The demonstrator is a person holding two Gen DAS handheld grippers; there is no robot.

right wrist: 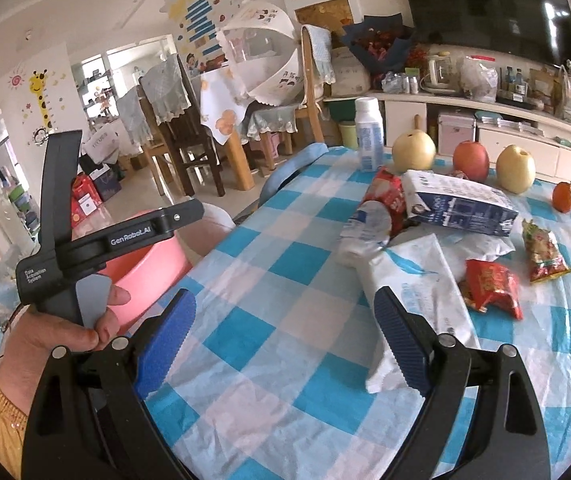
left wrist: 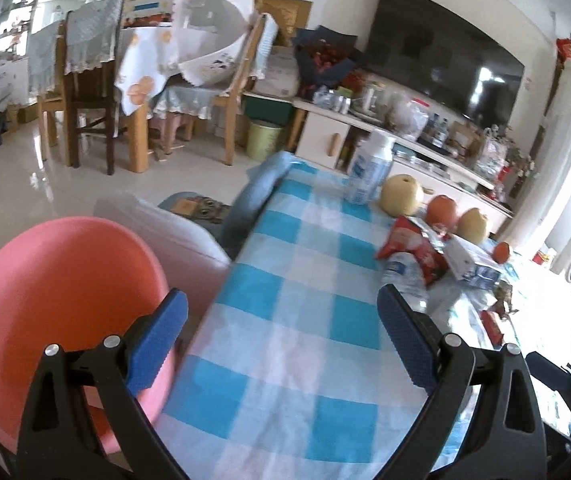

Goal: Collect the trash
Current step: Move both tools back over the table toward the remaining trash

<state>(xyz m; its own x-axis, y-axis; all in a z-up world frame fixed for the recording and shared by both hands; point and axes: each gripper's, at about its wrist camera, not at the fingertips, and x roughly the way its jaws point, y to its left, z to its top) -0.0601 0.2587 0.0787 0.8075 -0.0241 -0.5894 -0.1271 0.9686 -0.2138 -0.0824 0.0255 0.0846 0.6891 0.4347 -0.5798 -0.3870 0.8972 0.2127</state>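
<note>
None collected, by the look of it: the pink basin (left wrist: 61,304) beside the table's left edge shows a bare inside in the left wrist view, though its bottom is partly hidden.
Left hand-held gripper (left wrist: 283,334): spread wide, nothing between its blue pads, hovering over the table edge next to the basin.
Right hand-held gripper (right wrist: 285,332): also spread and holding nothing; its right fingertip overlaps the near end of the white plastic package (right wrist: 417,296) in the picture, and contact cannot be told.
Trash cluster, where it lies: mid-table on the blue-checked tablecloth (right wrist: 285,264), well apart from the basin.
Trash pieces seen: crushed plastic bottle (right wrist: 361,232), blue-and-white milk carton (right wrist: 457,204) lying on its side, a red snack bag (right wrist: 385,196) partly under the carton, a second red wrapper (right wrist: 493,288), a small snack packet (right wrist: 543,254), and the white plastic package.
Likely not trash: two pears (right wrist: 413,150), an apple (right wrist: 471,160), a small orange (right wrist: 564,197) and an upright white bottle (right wrist: 369,140) at the far side; whether that bottle is empty cannot be told.
Left hand of the person (right wrist: 53,328): grips the other tool's handle, seen from the right wrist camera.
Progress judged: at the very start, every piece still to be picked up.
Nearest candidate: the white package, closest to the right fingers.
Left to do: grasp each item, carry it to the basin, repeat.
</note>
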